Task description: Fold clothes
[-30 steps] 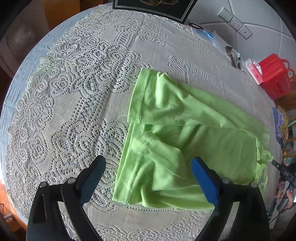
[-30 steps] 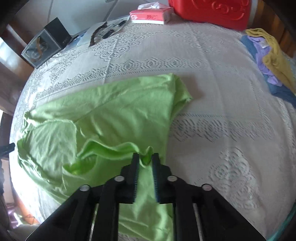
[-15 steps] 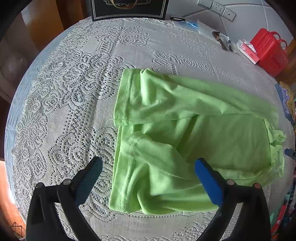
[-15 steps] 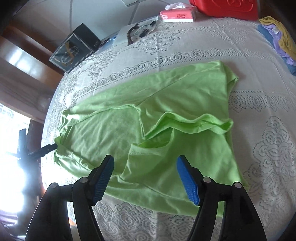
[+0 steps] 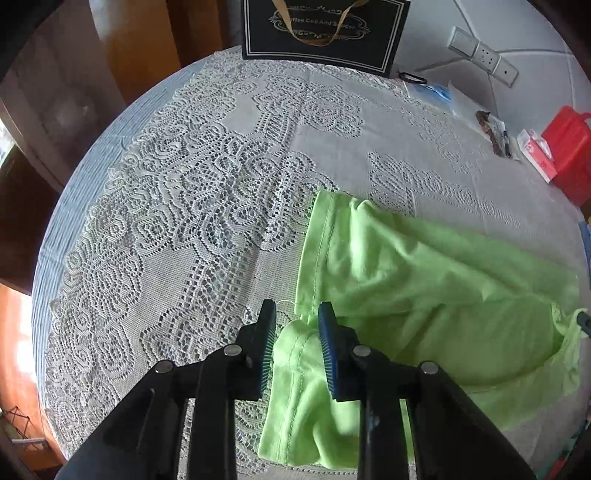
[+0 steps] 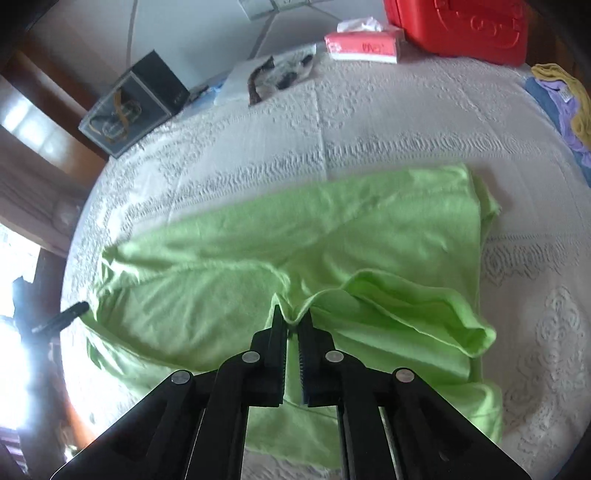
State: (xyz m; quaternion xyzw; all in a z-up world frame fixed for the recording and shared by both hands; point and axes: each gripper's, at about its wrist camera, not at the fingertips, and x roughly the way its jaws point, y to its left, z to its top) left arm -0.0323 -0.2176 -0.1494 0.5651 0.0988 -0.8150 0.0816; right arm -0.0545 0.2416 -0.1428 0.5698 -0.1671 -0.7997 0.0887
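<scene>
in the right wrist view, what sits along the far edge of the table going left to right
Dark gift box with gold ribbon → white printed paper sheet → red-and-white tissue pack → red plastic container → pile of yellow, purple and blue clothes.

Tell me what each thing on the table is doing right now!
Left gripper: shut on the green shirt's stitched hem.
Right gripper: shut on a pinched fold of the shirt.
Green shirt: partly folded and wrinkled, lying on the lace tablecloth.
Tissue pack: open, a tissue sticking out.
Red box: lid shut.
Black gift bag: standing upright.
</scene>
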